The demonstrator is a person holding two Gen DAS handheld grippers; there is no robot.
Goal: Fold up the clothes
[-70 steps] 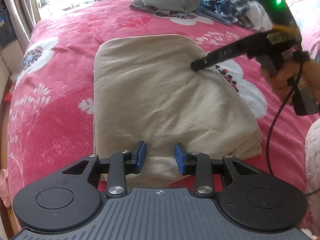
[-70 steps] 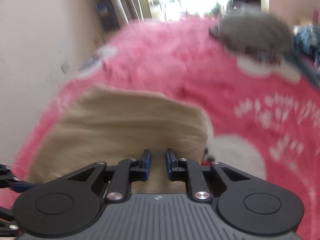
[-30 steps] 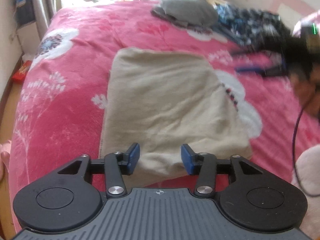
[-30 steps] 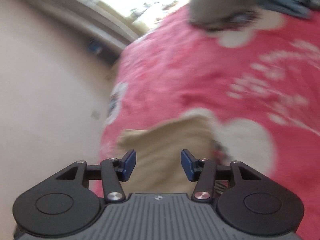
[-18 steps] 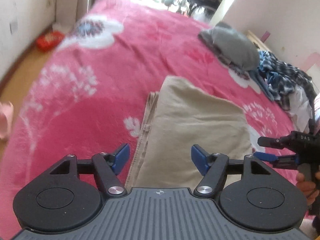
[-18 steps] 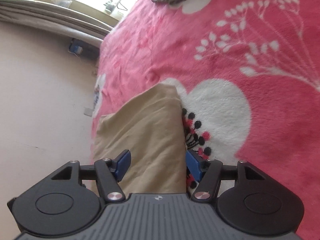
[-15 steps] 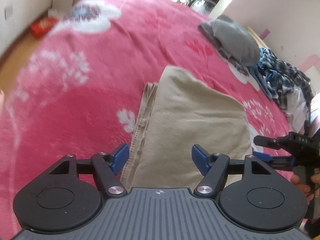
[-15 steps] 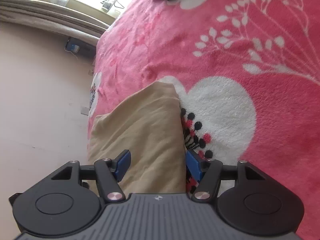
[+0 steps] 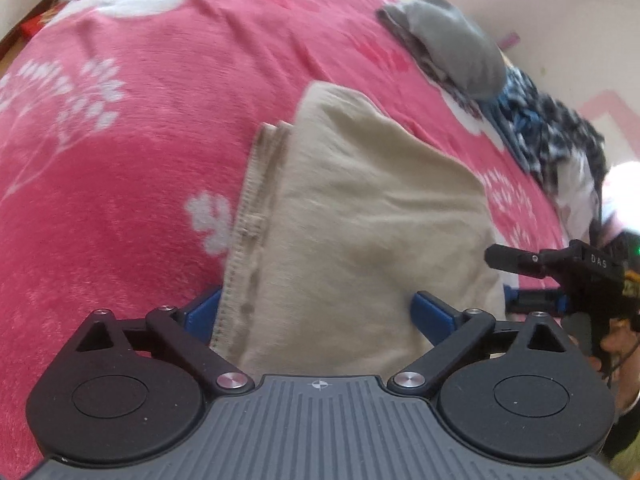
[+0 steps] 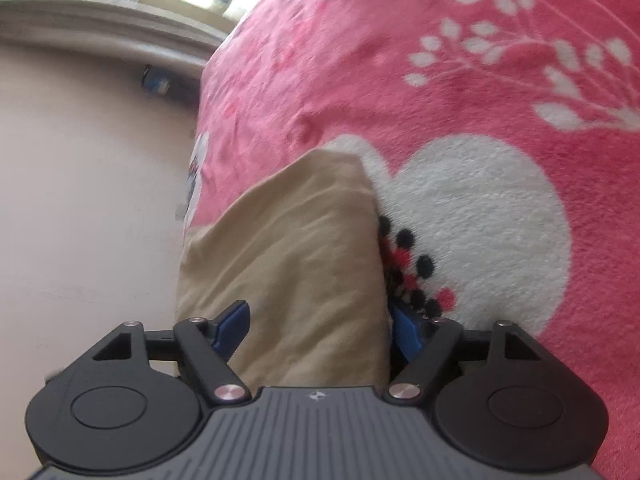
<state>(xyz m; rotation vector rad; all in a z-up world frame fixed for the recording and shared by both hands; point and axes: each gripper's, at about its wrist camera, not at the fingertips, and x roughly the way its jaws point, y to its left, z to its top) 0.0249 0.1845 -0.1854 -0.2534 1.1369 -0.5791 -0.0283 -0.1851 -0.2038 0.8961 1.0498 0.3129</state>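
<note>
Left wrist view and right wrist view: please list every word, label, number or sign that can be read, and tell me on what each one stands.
"DAS": white letters on the black body of the right tool, seen at the right edge of the left wrist view.
Small white crosshair mark, no letters: on the grey ribbed housing of the left tool.
Nothing else is readable in either view; the beige folded garment shows no printed label.

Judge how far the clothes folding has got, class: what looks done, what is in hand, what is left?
Done: the beige garment lies folded into a compact rectangle on the pink bedspread. In hand: the left gripper and right gripper straddle its near corners, jaws just widened, cloth between them but not pinched. Left: probably another fold, then the grey garment and the patterned pile beyond, both unfolded.
</note>
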